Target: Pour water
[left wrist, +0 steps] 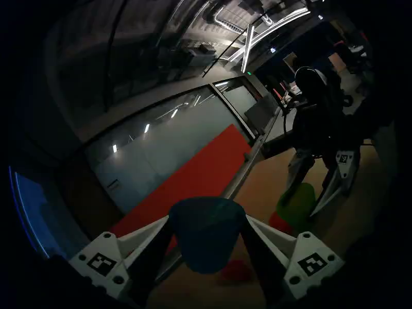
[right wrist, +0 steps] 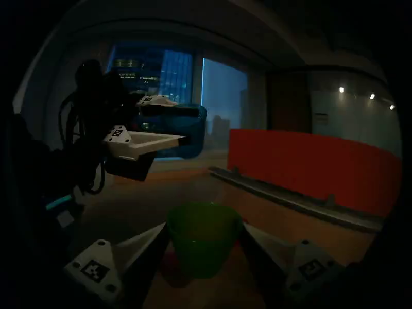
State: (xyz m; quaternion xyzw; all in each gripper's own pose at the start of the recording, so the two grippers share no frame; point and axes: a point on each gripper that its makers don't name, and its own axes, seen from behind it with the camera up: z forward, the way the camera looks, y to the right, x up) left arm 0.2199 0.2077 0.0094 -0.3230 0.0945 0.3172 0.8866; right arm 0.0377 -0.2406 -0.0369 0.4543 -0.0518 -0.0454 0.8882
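The room is dim. My left gripper is shut on a blue cup. In the right gripper view that left gripper holds the blue cup in the air at upper left, tipped on its side, rim toward the right. My right gripper is shut on a green cup, upright and low over the wooden table. In the left gripper view the right gripper and green cup sit at right, below the blue cup's level. I cannot tell whether any water is in the cups.
A small red object lies on the table near the cups, and the red object also peeks out beside the green cup. A red panel with a metal rail borders the table's far side. A dark-clothed person stands behind the right gripper.
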